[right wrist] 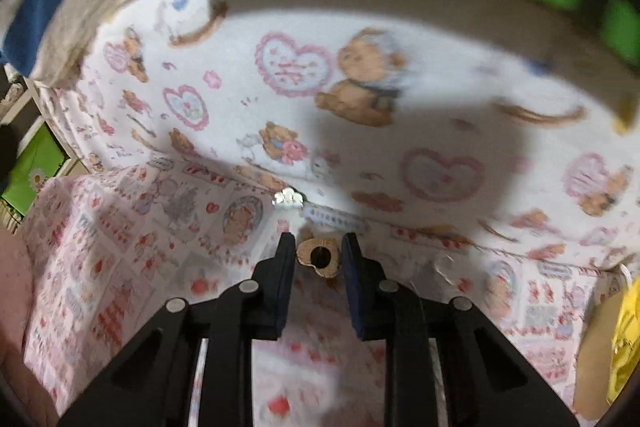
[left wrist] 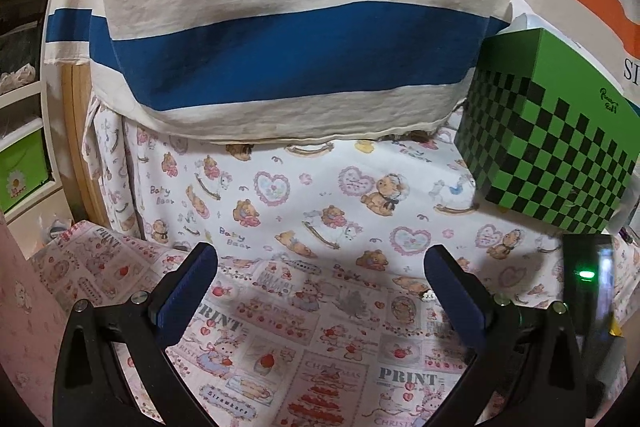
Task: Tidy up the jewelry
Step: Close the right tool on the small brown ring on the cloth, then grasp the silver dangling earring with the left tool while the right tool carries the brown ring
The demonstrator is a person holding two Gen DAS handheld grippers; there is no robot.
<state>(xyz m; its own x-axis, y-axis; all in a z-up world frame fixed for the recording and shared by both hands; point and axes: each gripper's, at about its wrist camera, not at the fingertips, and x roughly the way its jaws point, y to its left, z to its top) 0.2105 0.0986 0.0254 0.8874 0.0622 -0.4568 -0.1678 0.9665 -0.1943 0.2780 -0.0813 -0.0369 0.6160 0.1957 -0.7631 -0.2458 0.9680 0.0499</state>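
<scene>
Right gripper pinching a small wooden ring-shaped piece; left gripper spread and empty.

The right gripper [right wrist: 318, 253], tilted down at lower centre, has its jaws narrowed around one tan wooden piece [right wrist: 320, 259], pads seemingly touching through blur. One silvery trinket [right wrist: 287, 198] lies just above. The left gripper [left wrist: 320, 267] hovers over patterned cloth [left wrist: 304, 339]; one green checkered box [left wrist: 548, 147] stands right.
</scene>
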